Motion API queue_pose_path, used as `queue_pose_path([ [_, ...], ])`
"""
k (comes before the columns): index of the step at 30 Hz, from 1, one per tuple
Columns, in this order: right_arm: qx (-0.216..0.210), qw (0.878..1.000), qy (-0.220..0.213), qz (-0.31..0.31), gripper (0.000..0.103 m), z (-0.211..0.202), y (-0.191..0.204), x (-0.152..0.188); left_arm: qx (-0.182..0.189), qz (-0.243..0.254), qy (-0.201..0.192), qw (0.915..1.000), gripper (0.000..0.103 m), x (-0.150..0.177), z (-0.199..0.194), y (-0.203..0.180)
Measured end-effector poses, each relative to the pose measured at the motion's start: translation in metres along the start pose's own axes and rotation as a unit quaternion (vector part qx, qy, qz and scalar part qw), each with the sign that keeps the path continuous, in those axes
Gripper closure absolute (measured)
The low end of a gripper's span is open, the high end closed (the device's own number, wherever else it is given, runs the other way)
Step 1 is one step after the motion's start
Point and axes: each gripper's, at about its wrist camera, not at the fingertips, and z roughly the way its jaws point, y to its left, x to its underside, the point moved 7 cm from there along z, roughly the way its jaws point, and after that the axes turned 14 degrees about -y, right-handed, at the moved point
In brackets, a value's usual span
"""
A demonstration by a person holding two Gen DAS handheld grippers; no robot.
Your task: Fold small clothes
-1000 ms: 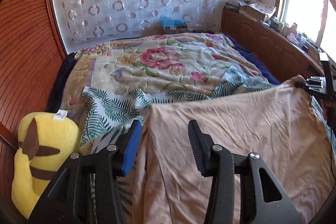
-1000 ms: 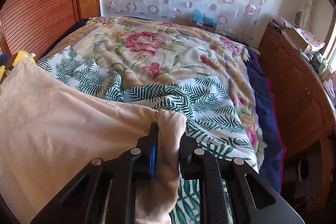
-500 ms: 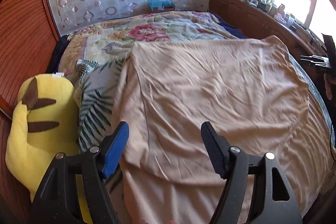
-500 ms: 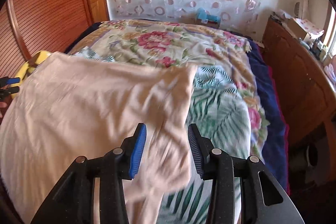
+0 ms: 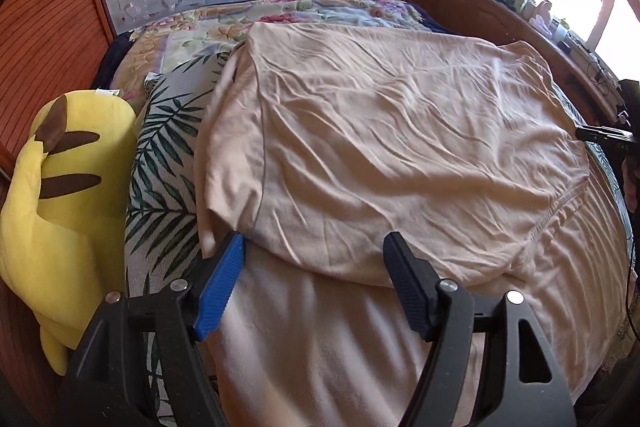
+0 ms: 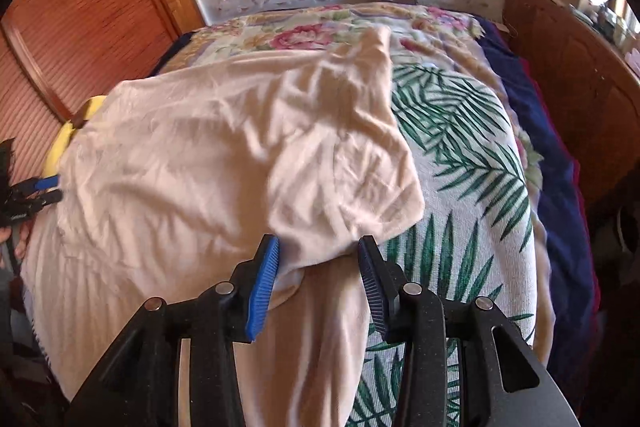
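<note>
A beige garment (image 5: 400,155) lies spread on the bed, its far part folded back toward me over the near part. It also shows in the right wrist view (image 6: 240,163). My left gripper (image 5: 316,251) is open and empty, just above the garment's near left folded edge. My right gripper (image 6: 318,251) is open and empty over the garment's near right corner, where a sleeve hangs down between the jaws. The right gripper shows at the far right of the left wrist view (image 5: 604,135), and the left gripper at the far left of the right wrist view (image 6: 36,191).
A leaf-print cloth (image 6: 472,163) and a floral blanket (image 5: 320,7) cover the bed. A yellow plush toy (image 5: 64,203) lies at the bed's left edge by the wooden wall. A wooden cabinet (image 6: 568,67) with clutter runs along the right side.
Both grippers carried the garment's far edge toward me and folded it over. The right gripper, shut on the cloth a second ago, opened and let go. The fold now lies flat.
</note>
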Motion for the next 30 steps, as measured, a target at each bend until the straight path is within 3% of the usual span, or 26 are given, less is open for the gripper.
queue_pose_path([
  [6,0.021,1.000,-0.018,-0.008,0.061,0.004,-0.007,-0.006,-0.015,0.013,-0.010,0.9998,0.030,0.004,0.000,-0.001],
  [9,0.008,0.999,-0.039,-0.030,0.078,0.005,0.006,-0.007,-0.020,0.017,-0.020,0.9994,0.027,0.003,0.001,-0.001],
  [10,0.002,0.998,-0.048,-0.037,0.078,0.004,0.010,-0.007,-0.020,0.017,-0.022,0.9994,0.026,0.003,0.001,-0.001],
  [14,0.008,0.997,-0.051,-0.061,0.079,0.009,0.021,-0.001,-0.019,0.015,-0.043,0.9988,0.020,0.004,0.002,0.003],
  [18,0.040,0.994,-0.062,-0.078,0.079,0.010,0.015,0.003,-0.019,0.014,-0.045,0.9987,0.020,0.004,0.002,0.004],
  [23,0.031,0.994,-0.070,-0.079,0.079,0.011,0.022,-0.001,-0.020,0.014,-0.036,0.9991,0.019,0.004,0.001,0.005],
  [30,0.024,0.992,-0.073,-0.095,0.079,0.010,0.031,-0.006,-0.011,0.001,-0.045,0.9989,0.027,-0.007,-0.007,0.011],
])
